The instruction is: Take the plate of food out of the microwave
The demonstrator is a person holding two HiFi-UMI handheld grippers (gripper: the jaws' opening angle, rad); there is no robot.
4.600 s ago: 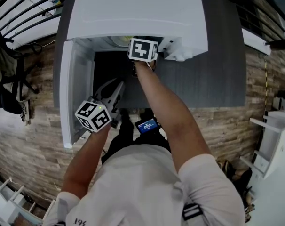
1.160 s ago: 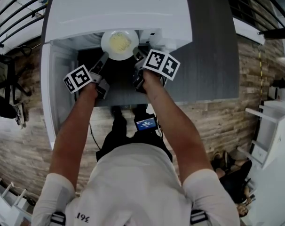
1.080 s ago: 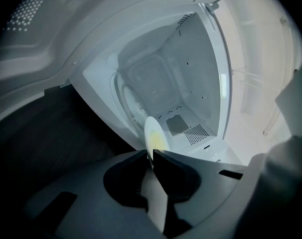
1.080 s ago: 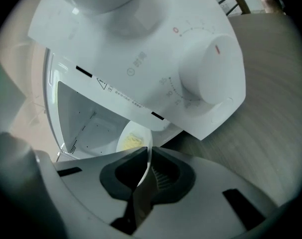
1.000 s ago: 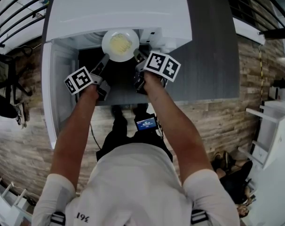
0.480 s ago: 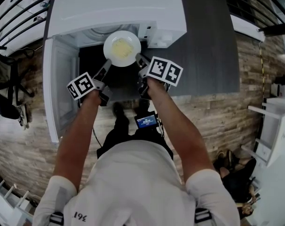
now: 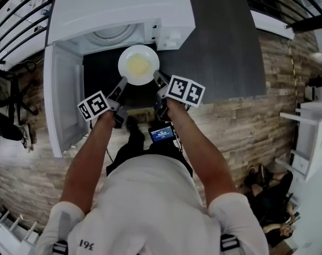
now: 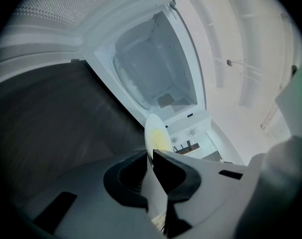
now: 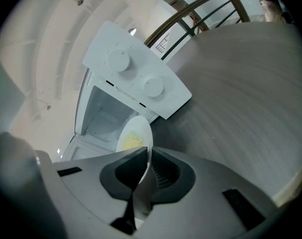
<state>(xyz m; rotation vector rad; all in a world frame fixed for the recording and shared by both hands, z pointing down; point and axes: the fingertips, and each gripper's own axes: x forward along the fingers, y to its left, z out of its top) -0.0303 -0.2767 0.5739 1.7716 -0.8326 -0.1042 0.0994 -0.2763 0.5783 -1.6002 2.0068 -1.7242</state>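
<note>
A white plate (image 7: 138, 65) with yellow food hangs in the air over the dark counter, just in front of the open white microwave (image 7: 118, 9). My left gripper (image 7: 124, 82) is shut on the plate's near-left rim and my right gripper (image 7: 157, 77) is shut on its near-right rim. In the left gripper view the plate (image 8: 156, 138) stands edge-on between the jaws of that left gripper (image 8: 150, 157). The right gripper view shows the plate (image 9: 134, 136) pinched in the same way by the right gripper (image 9: 145, 156), with the microwave's cavity (image 9: 103, 118) beyond it.
The microwave door (image 7: 61, 105) stands open to the left, reaching past the counter's front edge. Dark counter (image 7: 225, 47) runs to the right of the microwave. The control panel with two knobs (image 9: 136, 78) is on the microwave's right side. A brick-pattern floor lies below.
The plate has come out of the microwave's mouth and toward me, carried by both grippers. The view has shifted so the microwave sits farther up and left.
</note>
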